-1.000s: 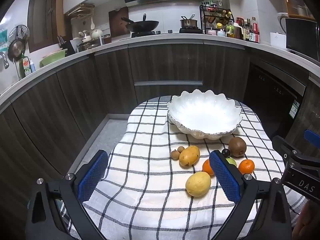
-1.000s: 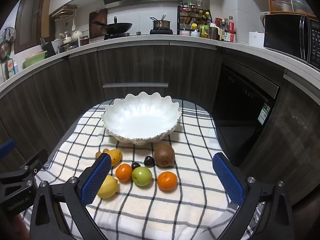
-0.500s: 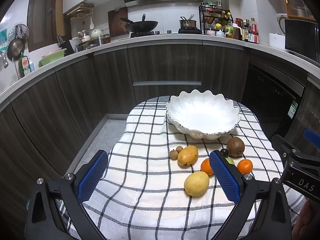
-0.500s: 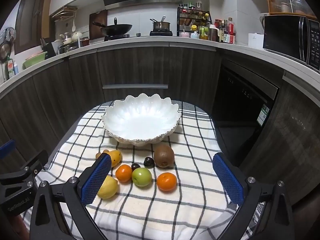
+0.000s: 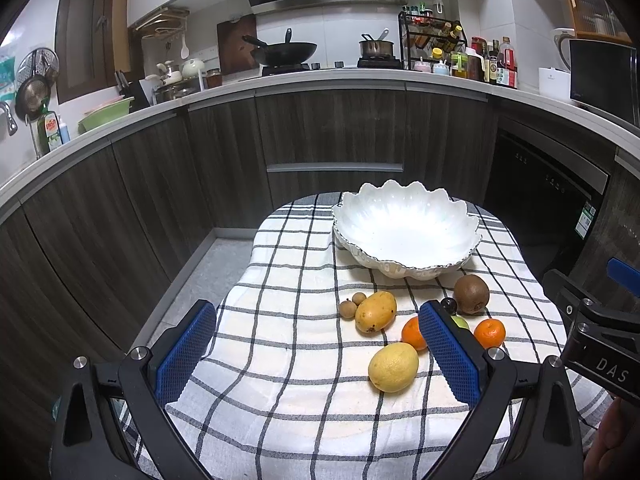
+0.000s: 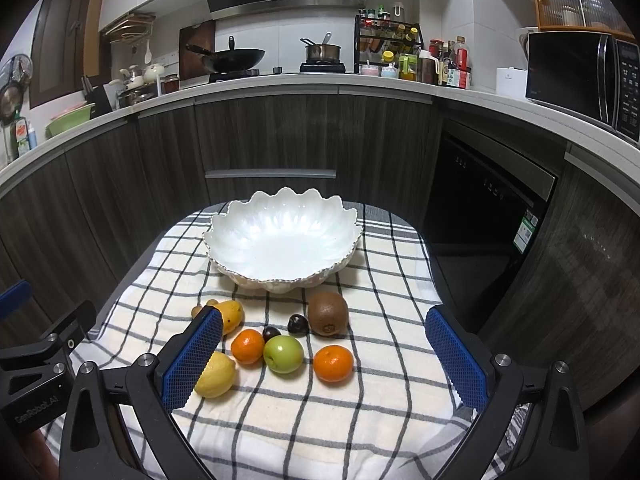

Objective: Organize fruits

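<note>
An empty white scalloped bowl (image 5: 404,228) (image 6: 280,236) stands at the far end of the checked cloth. In front of it lie a kiwi (image 6: 327,313), a mango (image 5: 375,311), a lemon (image 5: 393,366), two oranges (image 6: 333,363) (image 6: 247,345), a green apple (image 6: 283,353), two dark plums (image 6: 298,324) and two small brown longans (image 5: 352,305). My left gripper (image 5: 320,354) is open and empty above the cloth's near left part. My right gripper (image 6: 326,360) is open and empty, held above the fruit cluster.
The checked cloth (image 5: 288,360) covers a small table that drops off on all sides. Dark kitchen cabinets (image 6: 280,140) curve around behind it. A dishwasher (image 6: 488,208) stands at the right. The counter holds a wok (image 6: 232,58), a pot and bottles.
Both grippers have drifted slightly. The bowl and fruit sit a little lower and further left in the left wrist view. No fruit has moved on the cloth.
</note>
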The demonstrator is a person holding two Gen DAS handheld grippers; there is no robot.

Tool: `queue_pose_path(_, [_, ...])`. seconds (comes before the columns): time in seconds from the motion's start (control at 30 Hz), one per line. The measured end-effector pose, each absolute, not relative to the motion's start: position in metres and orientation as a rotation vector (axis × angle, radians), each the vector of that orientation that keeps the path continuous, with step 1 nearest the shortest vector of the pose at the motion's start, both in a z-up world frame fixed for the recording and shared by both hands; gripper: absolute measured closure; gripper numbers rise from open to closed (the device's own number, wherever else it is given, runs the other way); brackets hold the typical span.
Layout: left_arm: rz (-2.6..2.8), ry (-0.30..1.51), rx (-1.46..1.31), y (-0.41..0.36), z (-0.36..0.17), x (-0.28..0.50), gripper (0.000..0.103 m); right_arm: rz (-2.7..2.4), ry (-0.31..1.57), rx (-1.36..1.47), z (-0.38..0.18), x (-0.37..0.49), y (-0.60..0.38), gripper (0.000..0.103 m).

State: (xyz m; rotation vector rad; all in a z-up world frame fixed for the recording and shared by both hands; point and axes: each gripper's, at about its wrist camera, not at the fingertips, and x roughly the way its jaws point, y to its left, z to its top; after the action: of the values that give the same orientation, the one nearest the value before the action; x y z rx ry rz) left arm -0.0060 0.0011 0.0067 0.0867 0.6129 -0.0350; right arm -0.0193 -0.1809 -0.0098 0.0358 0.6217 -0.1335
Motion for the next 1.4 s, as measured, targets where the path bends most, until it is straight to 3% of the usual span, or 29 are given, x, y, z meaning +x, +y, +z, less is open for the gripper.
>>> queue_pose_path(1.4, [-0.036,0.614,0.086,0.001,0.006,-0.006,0.0,-0.134,0.621,0.034,-0.009,-0.019,-0.18,0.001])
